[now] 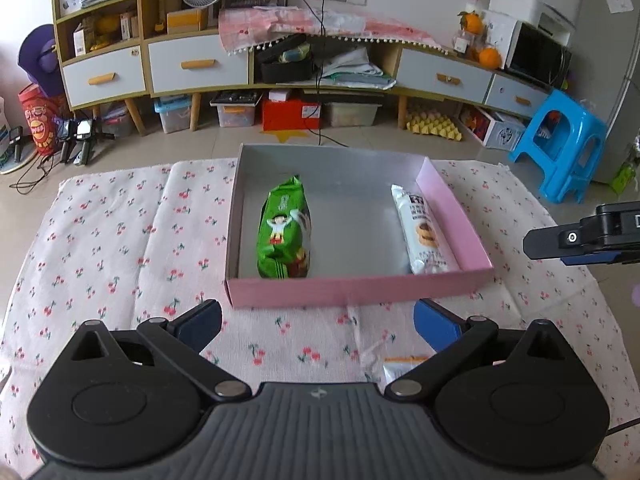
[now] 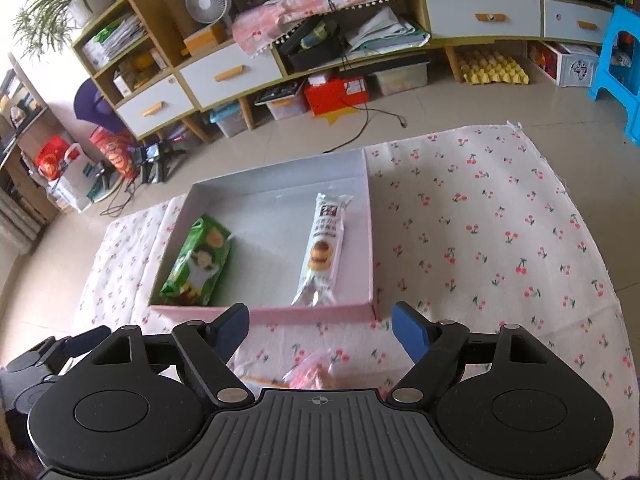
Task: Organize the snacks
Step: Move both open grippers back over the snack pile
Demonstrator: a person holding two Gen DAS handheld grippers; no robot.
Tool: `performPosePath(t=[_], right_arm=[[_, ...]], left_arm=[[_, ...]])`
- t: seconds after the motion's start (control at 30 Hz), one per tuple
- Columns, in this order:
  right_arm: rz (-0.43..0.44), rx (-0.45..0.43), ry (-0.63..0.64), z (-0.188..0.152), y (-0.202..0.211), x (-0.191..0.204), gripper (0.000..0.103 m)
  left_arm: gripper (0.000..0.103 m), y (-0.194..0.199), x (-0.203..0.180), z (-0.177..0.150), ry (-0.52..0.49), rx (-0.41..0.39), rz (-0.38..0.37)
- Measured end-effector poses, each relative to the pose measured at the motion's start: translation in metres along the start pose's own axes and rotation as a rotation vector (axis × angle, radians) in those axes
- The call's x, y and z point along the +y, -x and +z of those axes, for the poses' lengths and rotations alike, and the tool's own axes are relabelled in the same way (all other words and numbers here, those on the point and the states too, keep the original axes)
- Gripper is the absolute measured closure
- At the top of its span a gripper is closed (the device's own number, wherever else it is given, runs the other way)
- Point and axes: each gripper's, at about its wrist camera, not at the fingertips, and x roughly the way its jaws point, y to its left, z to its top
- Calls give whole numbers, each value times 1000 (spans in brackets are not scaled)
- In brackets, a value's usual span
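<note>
Pink-walled box (image 1: 360, 290), grey inside, on cherry-print cloth (image 1: 120, 240). Green snack bag (image 1: 285, 236) lies lengthwise left of box middle; white cookie sleeve (image 1: 422, 232) lies along right wall. Left claw (image 1: 318, 322) spread wide, nothing between pads, near side of box. Right claw (image 2: 320, 330) spread, holding nothing, just before box's near wall; blurred packets (image 2: 312, 372) on cloth under it.

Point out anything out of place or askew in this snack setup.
One snack packet lies on the cherry-print cloth, outside the pink box that holds the green packet and the white packet. Nothing spilled or damaged.
</note>
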Motion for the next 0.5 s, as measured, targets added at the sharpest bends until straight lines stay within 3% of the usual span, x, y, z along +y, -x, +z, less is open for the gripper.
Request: performPosePath(t=[0.3, 0.43, 0.5], right_arm=[[70, -61, 23, -18, 28, 5, 17], [71, -12, 24, -27, 33, -2, 17], [99, -41, -17, -27, 36, -11, 17]], left_arm=[[1, 18, 0, -18, 38, 12, -1], [1, 23, -1, -25, 41, 25, -18], [1, 22, -1, -28, 28, 21, -25]])
